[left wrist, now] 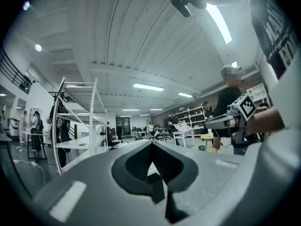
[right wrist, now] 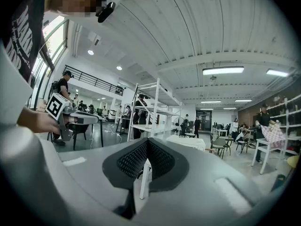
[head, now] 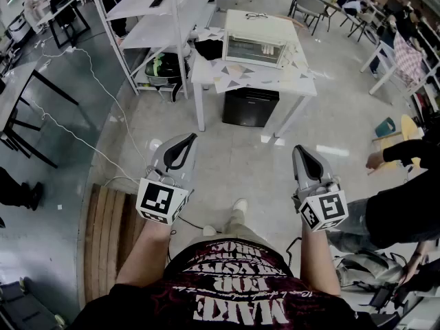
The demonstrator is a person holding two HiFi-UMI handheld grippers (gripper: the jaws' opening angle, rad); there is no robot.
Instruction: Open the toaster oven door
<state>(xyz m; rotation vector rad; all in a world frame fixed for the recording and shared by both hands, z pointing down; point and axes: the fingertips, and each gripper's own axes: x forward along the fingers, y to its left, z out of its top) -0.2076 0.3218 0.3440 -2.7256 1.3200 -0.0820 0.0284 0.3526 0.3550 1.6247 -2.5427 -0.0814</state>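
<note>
The toaster oven (head: pixel 256 47) is a white box with a glass door, standing on a white table (head: pixel 295 81) far ahead of me; its door is shut. Both grippers hang near my waist, well short of the table. My left gripper (head: pixel 180 143) points forward with its jaws closed tip to tip and nothing between them, as the left gripper view (left wrist: pixel 151 144) confirms. My right gripper (head: pixel 302 154) is held the same way, shut and empty (right wrist: pixel 147 140). Bare floor lies between the grippers and the table.
A black cabinet (head: pixel 251 107) sits under the table. A white shelving rack (head: pixel 155 19) stands to its left. White cables (head: pixel 75 136) trail across the floor. A wooden pallet (head: pixel 110 239) lies at my left, and a person (head: pixel 405 205) crouches at my right.
</note>
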